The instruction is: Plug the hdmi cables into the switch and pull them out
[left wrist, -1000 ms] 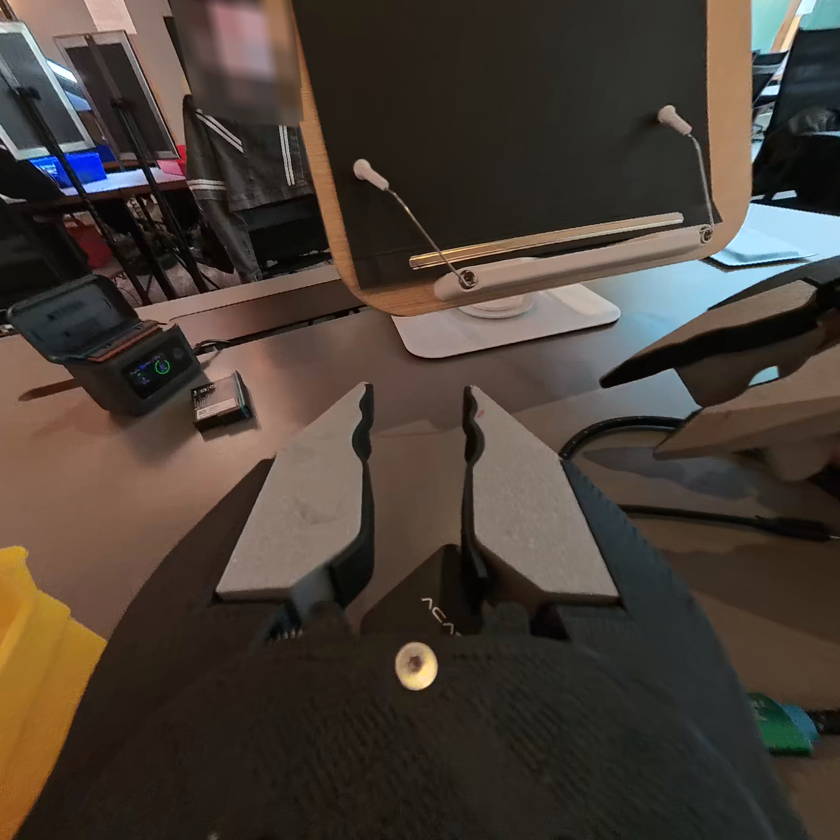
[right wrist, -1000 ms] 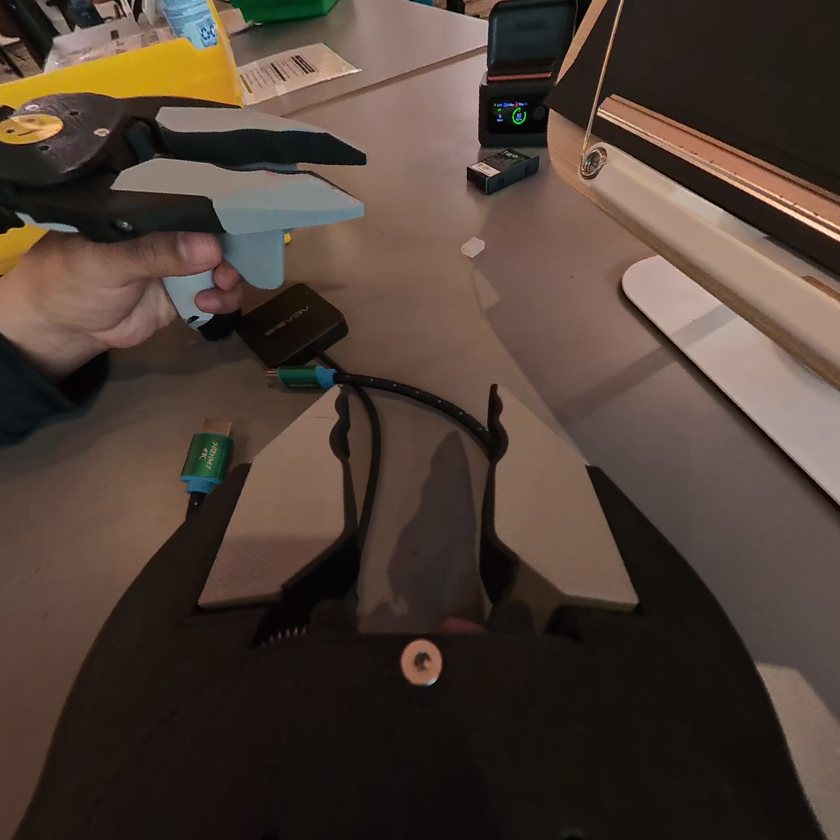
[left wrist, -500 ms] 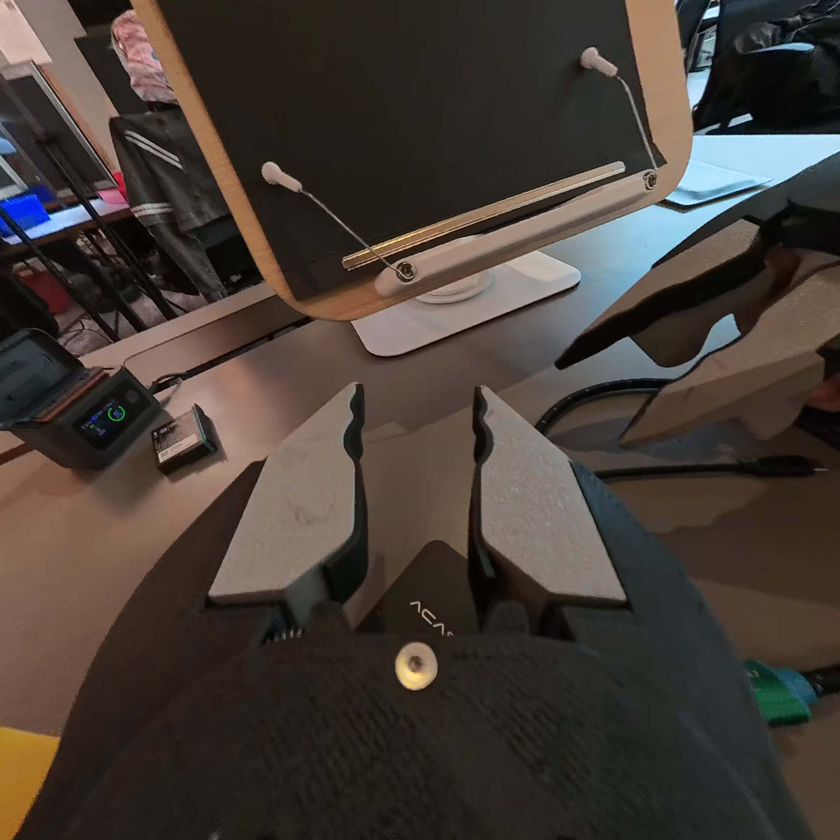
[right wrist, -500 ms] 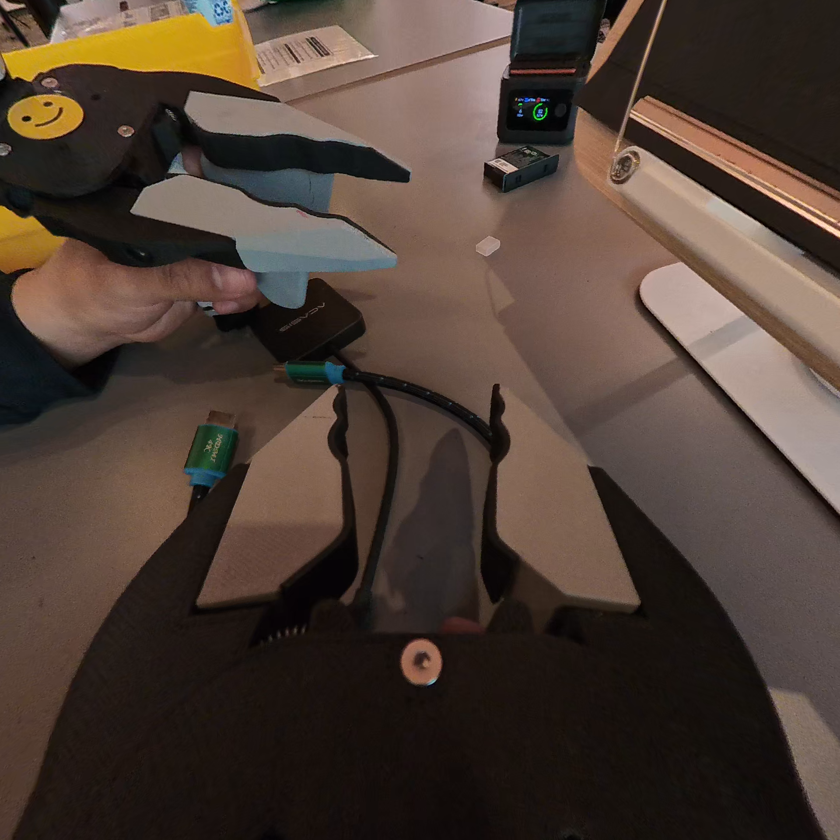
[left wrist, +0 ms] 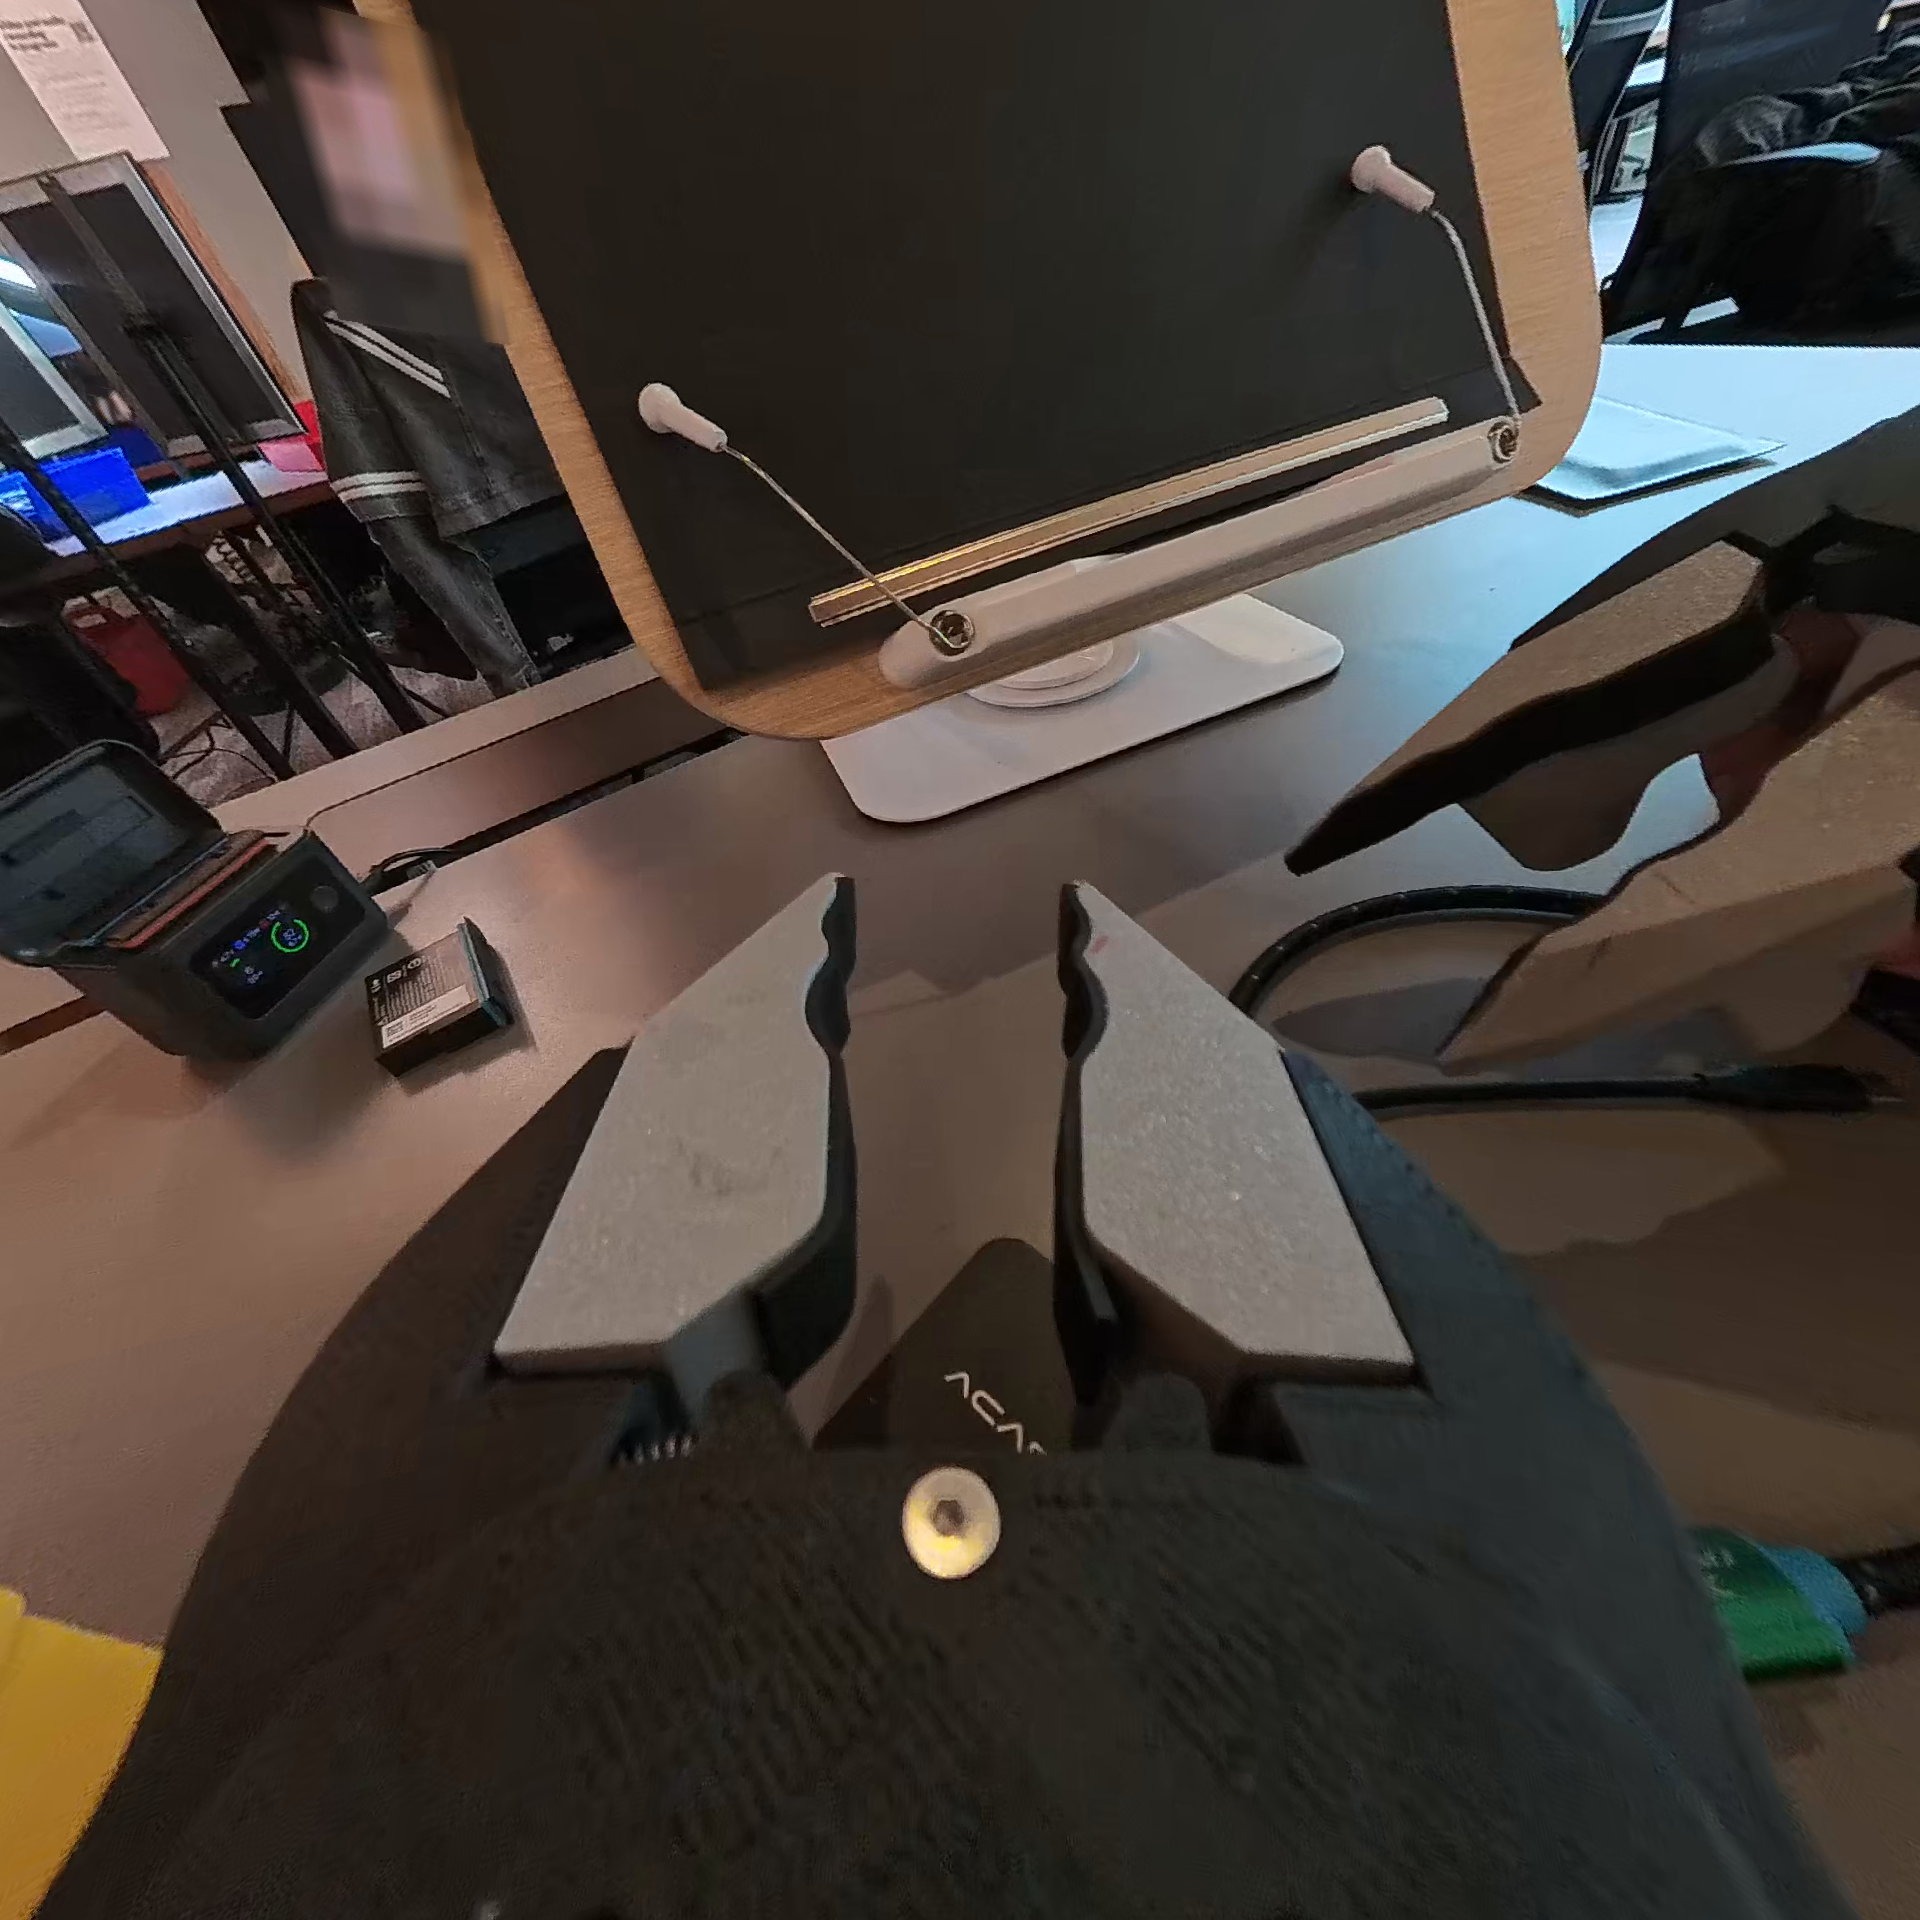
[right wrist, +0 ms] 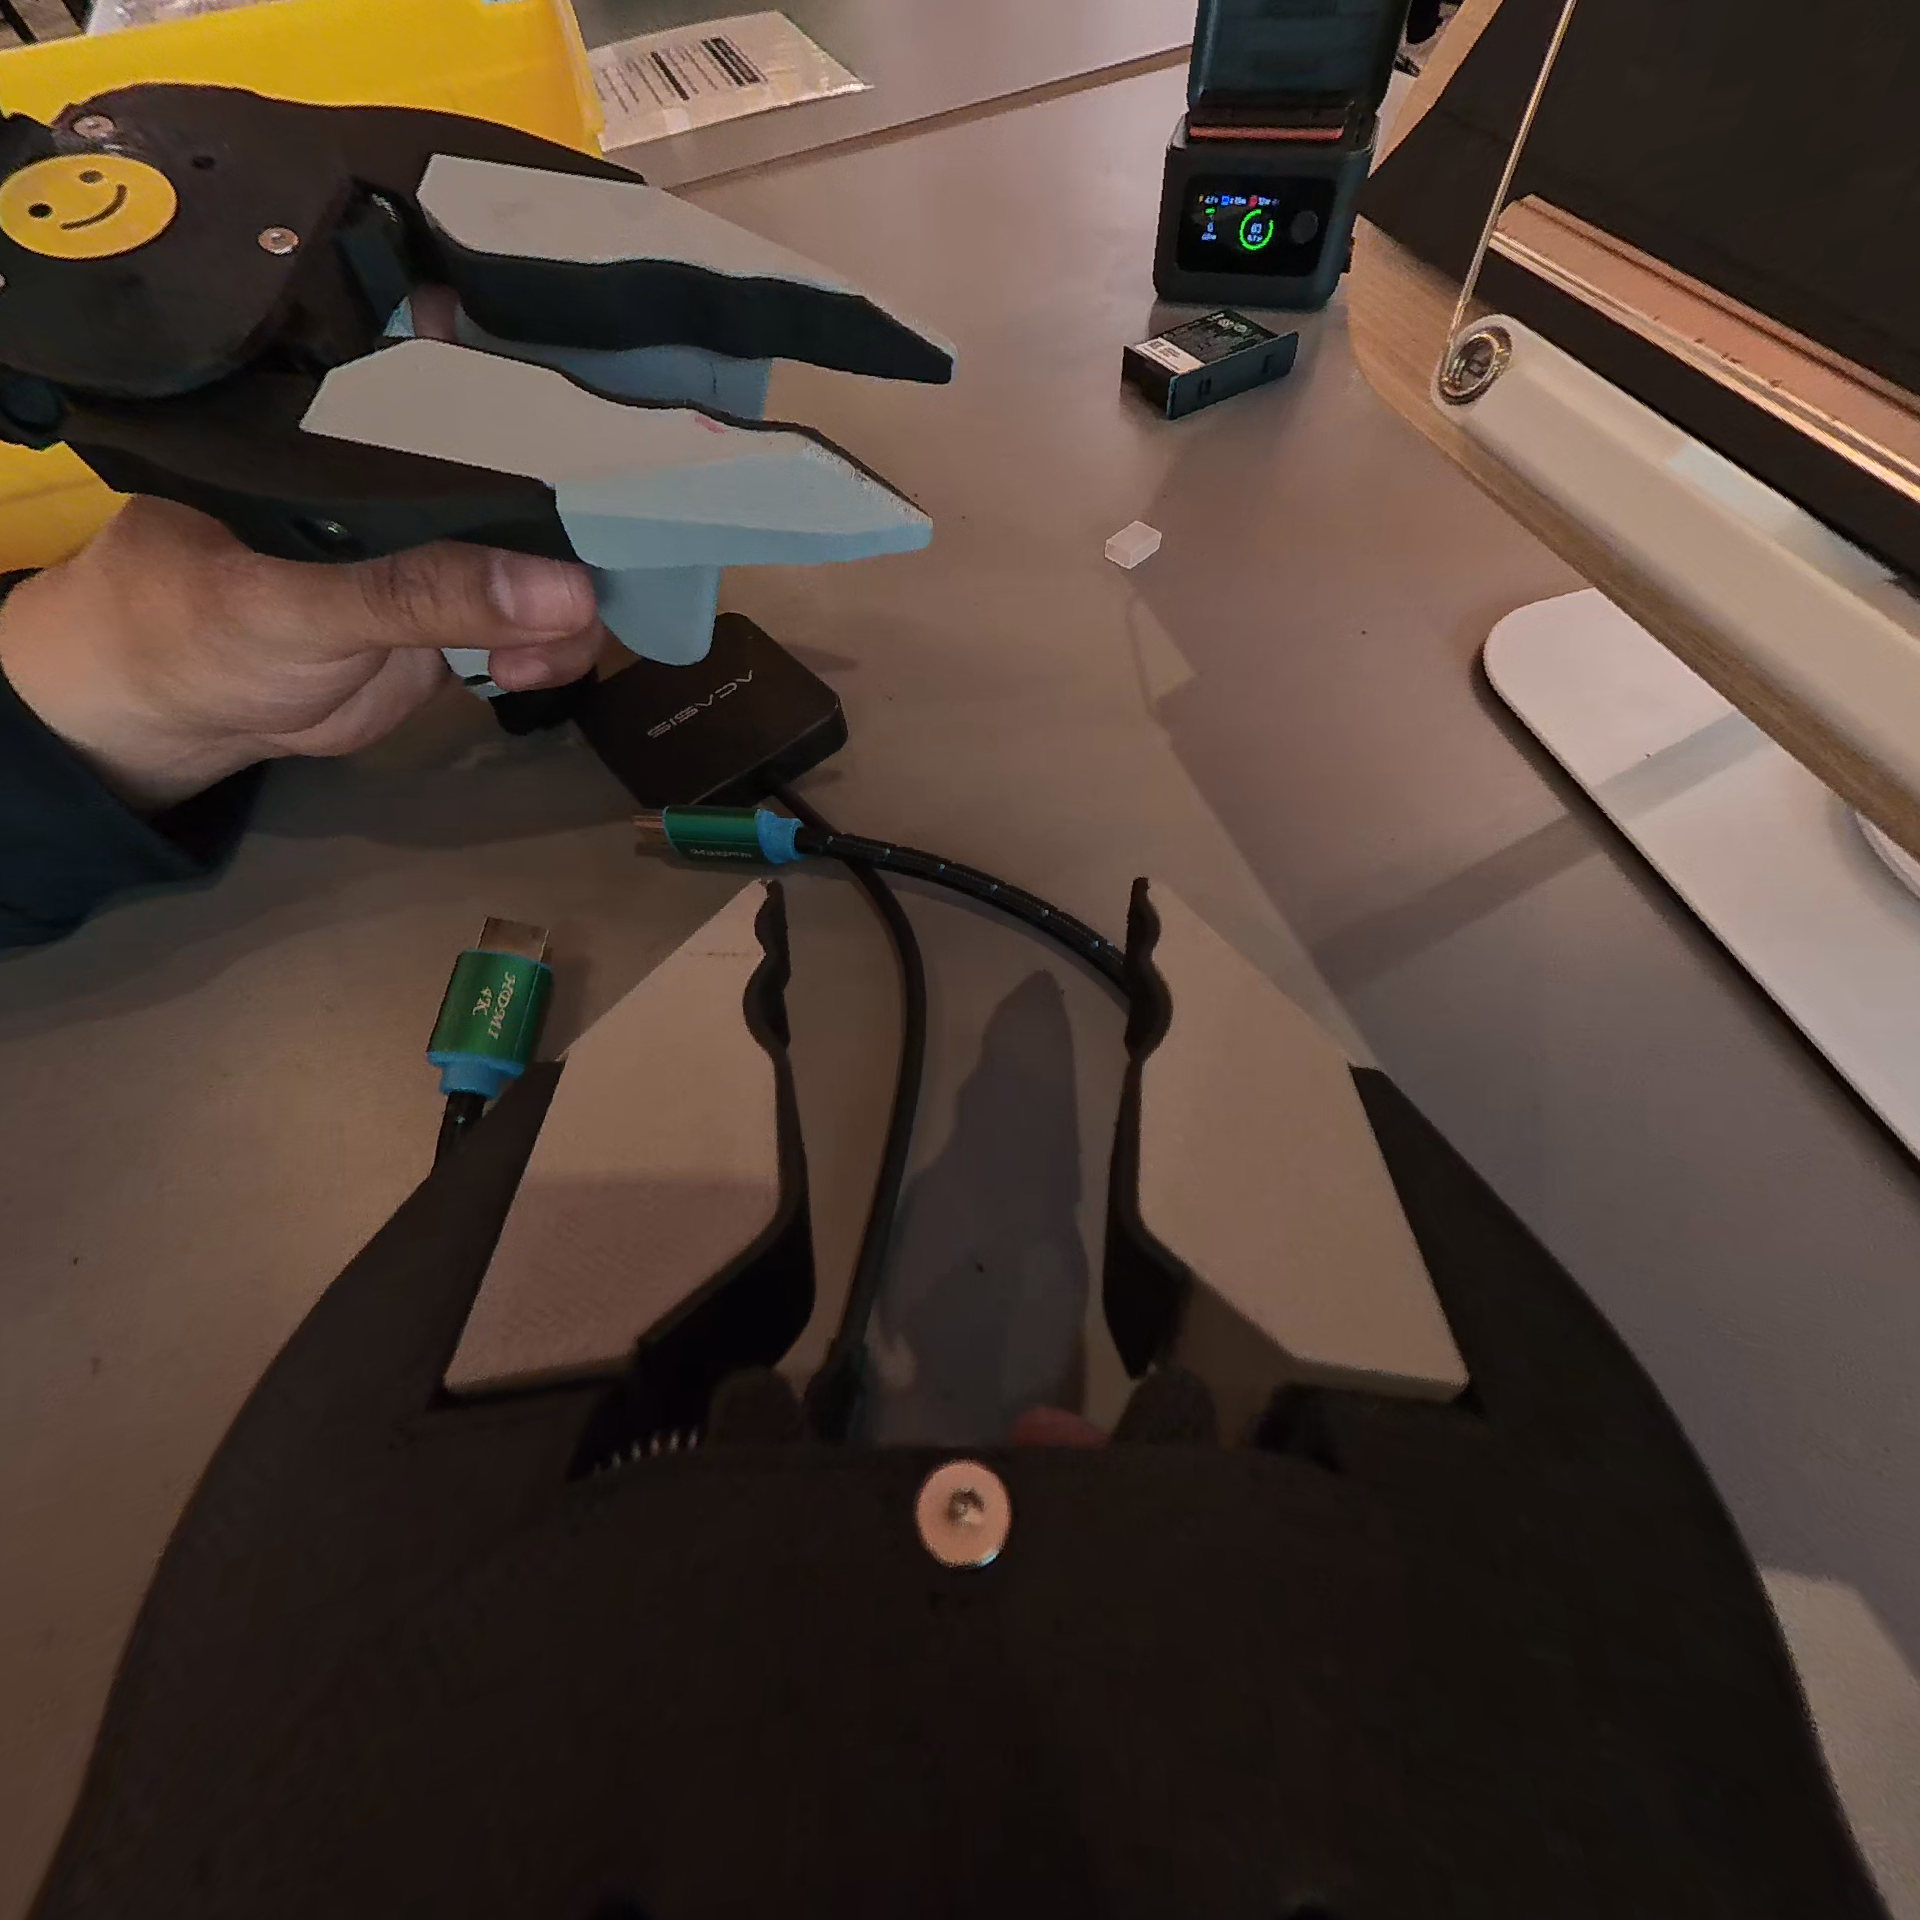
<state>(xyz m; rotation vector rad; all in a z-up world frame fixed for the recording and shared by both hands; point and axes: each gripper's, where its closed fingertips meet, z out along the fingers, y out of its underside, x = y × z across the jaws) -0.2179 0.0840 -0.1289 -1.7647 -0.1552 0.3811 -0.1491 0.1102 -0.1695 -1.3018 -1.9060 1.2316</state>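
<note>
Looking down the left gripper [left wrist: 956,914]: jaws apart, holding nothing, black switch [left wrist: 977,1351] on the table right below them. Right view: right gripper [right wrist: 951,904] open and empty too, both green plugs [right wrist: 727,831] [right wrist: 488,1013] lying loose just near the switch [right wrist: 717,707].

The matt black plastic switch [right wrist: 717,717] lies on a smooth, faintly glossy table [right wrist: 1039,312] beside shiny green metallic plugs [right wrist: 488,1013] and a braided cloth-sheathed cable [right wrist: 966,883].
</note>
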